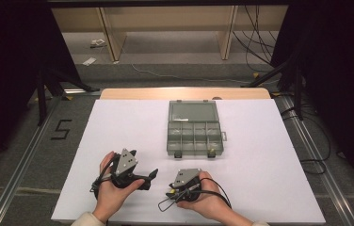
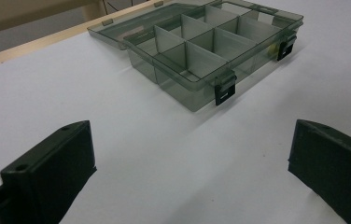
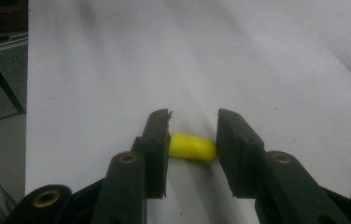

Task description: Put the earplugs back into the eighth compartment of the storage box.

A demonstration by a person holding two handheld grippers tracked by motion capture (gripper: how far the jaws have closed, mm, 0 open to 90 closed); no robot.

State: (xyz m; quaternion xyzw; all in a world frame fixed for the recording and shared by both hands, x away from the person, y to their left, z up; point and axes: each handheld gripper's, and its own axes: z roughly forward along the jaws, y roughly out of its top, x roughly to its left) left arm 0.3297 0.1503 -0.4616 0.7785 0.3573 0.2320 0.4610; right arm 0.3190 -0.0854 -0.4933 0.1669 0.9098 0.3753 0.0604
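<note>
A small yellow cylinder (image 3: pixel 192 146) lies on the white table sheet (image 3: pixel 117 70). My right gripper (image 3: pixel 193 135) is down at it, one jaw against each end, shut on it. In the high view the right gripper (image 1: pixel 172 188) sits near the table's front edge with a hand around it. To its left, my left gripper (image 1: pixel 144 165) is held just above the sheet. In its own view the left gripper (image 2: pixel 192 135) stands wide open with bare sheet between the jaws. A smoky clear compartment box (image 1: pixel 195 149) lies open mid-table, its lid flat behind it.
The box (image 2: pixel 183 93) has several divided cells and two black latches on its front wall. A faint yellow spot (image 2: pixel 271 49) shows through the wall by the right latch. A wooden strip (image 1: pixel 184 93) edges the table's far side. Dark stands and cables flank the table.
</note>
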